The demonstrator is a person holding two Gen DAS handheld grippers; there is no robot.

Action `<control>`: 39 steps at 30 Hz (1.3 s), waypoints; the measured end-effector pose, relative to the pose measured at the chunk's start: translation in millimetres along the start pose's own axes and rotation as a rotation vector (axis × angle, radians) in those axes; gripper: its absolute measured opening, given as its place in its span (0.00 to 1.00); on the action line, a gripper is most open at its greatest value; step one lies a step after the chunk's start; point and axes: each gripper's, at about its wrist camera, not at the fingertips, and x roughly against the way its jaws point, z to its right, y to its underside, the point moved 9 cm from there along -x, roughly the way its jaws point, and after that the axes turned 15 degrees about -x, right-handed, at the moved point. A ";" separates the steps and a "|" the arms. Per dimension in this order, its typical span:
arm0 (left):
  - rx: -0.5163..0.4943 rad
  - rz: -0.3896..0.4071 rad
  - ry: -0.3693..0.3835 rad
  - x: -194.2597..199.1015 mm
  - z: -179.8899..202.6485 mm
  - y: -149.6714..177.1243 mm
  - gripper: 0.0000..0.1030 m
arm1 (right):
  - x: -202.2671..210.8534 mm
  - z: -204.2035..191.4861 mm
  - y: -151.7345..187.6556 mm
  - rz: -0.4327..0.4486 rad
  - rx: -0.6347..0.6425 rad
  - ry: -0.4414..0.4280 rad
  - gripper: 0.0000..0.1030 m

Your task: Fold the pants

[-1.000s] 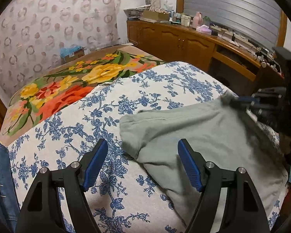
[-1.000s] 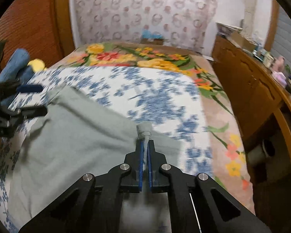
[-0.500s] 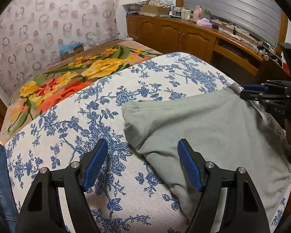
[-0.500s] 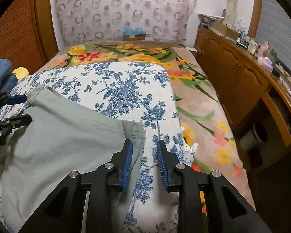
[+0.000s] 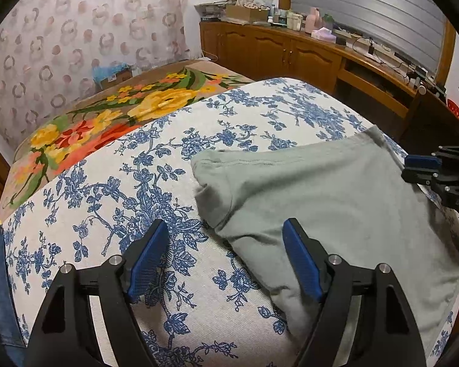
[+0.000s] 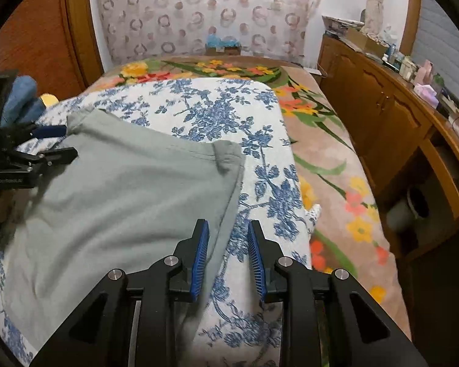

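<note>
Blue-and-white floral bedspread point(image 5: 174, 159) covers the near part of the bed, with a brown blanket patterned in yellow and red flowers point(image 5: 85, 128) beyond it and wooden cabinets point(image 6: 379, 107) along the wall at 2 o'clock. On the bedspread lie the grey-green soft cotton pants point(image 5: 327, 195), already doubled into a broad panel with a stitched hem along the far edge.

The left gripper point(image 5: 226, 257) hovers with jaws spread wide, straddling the panel's left edge; the right gripper point(image 6: 228, 257) is released too, its jaws astride the right edge at 6 o'clock in its own view.

The cloth looks light, limp and non-slip, so it should drape and wrinkle rather than hold shape. Best purchase is probably the thicker hemmed corners point(image 6: 226, 153), pinching all layers together; how many layers lie there I cannot tell.
</note>
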 end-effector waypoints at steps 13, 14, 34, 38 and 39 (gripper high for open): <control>0.081 -0.041 -0.012 -8.0 -11.6 5.1 0.95 | 19.8 -5.0 17.7 0.032 -0.025 -0.036 0.27; 0.081 -0.041 -0.013 -8.5 -11.6 5.4 0.95 | 21.7 -6.1 19.2 0.032 -0.024 -0.041 0.27; 0.083 0.020 0.004 57.2 34.7 18.4 0.88 | 62.9 -17.0 56.7 0.037 -0.029 -0.090 0.33; 0.072 0.044 0.019 77.8 55.5 26.4 0.86 | 72.4 -18.2 67.0 0.043 -0.028 -0.105 0.33; 0.068 0.047 0.019 82.4 60.7 27.7 0.85 | 74.2 -18.5 69.8 0.042 -0.026 -0.109 0.33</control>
